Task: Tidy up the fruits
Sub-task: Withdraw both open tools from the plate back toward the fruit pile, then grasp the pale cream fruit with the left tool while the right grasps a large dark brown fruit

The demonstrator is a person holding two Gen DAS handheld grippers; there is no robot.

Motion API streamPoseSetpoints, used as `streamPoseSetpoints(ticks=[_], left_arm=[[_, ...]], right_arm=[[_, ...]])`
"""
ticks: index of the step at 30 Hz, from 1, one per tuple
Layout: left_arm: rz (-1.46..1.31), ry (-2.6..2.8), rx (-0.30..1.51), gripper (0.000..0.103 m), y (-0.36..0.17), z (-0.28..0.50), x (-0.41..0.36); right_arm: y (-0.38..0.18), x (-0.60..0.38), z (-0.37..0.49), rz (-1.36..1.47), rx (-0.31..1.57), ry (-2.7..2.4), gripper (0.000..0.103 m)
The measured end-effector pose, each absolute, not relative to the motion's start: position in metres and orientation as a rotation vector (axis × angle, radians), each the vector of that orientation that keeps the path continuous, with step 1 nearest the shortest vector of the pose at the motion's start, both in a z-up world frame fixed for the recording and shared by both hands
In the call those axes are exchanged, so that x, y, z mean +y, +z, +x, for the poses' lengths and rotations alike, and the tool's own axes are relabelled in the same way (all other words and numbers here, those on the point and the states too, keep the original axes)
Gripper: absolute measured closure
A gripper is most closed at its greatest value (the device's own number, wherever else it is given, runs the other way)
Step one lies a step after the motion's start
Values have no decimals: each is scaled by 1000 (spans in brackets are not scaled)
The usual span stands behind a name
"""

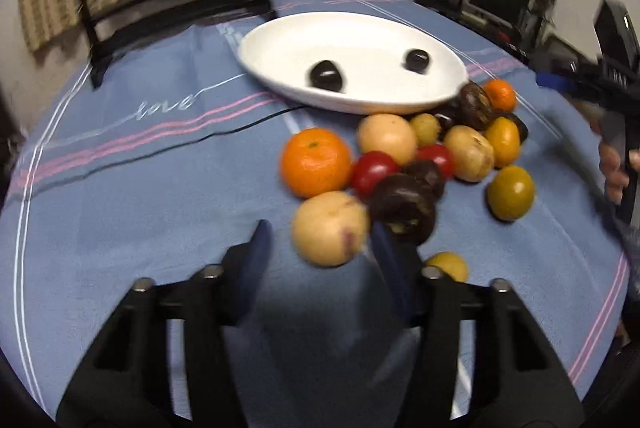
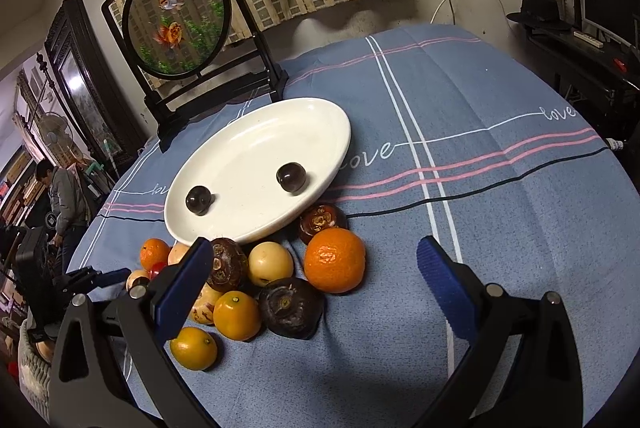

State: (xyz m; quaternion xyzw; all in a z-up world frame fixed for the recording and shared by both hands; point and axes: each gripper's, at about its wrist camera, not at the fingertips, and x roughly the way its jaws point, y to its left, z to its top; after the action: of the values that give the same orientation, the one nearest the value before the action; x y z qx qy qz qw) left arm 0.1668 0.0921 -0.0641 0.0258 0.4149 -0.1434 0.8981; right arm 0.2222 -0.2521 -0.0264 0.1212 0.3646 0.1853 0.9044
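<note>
Nearest the left wrist camera, the left hand-held gripper (image 1: 316, 248) has its blue pads on either side of a pale yellow fruit (image 1: 330, 228); the right pad lies against or just beside the fruit, while a gap shows at the left pad, so its jaws stand apart with the fruit between them, not yet pinched. This view is blurred, so the contact cannot be told for sure. Just beyond lie a dark brown fruit (image 1: 404, 214), a large orange (image 1: 316, 161) and red fruits (image 1: 374, 171), part of a loose pile on the blue striped cloth (image 1: 140, 187) covering the desk. At the far side of the pile sits a white oval plate (image 1: 280, 43) holding two small dark round fruits (image 1: 326, 75), well apart from each other. In the right wrist view, the right hand-held gripper (image 2: 316, 276) is spread wide and empty, above the near edge of the pile, its left finger (image 2: 188, 280) in front of the fruits. Behind the plate stands a round framed screen with painted goldfish (image 2: 176, 17).
</note>
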Motion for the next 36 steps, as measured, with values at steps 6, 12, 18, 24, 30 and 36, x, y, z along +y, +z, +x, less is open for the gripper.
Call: streamPoseSetpoints(ticks=[6, 12, 18, 24, 30, 36], left_arm=[[179, -271, 879, 48, -70, 167, 68], [197, -254, 871, 62, -70, 169, 68], [52, -229, 805, 62, -57, 164, 88], [7, -158, 728, 62, -42, 147, 82], [-9, -205, 739, 61, -43, 142, 77], [-25, -226, 751, 61, -44, 143, 78]], right_arm=[[-28, -249, 223, 240, 763, 381, 1], [-30, -249, 223, 237, 764, 375, 1], [-29, -243, 220, 222, 758, 418, 1], [-24, -220, 190, 131, 728, 564, 1], [-48, -195, 179, -115, 818, 531, 43], [-56, -192, 200, -152, 862, 506, 45]])
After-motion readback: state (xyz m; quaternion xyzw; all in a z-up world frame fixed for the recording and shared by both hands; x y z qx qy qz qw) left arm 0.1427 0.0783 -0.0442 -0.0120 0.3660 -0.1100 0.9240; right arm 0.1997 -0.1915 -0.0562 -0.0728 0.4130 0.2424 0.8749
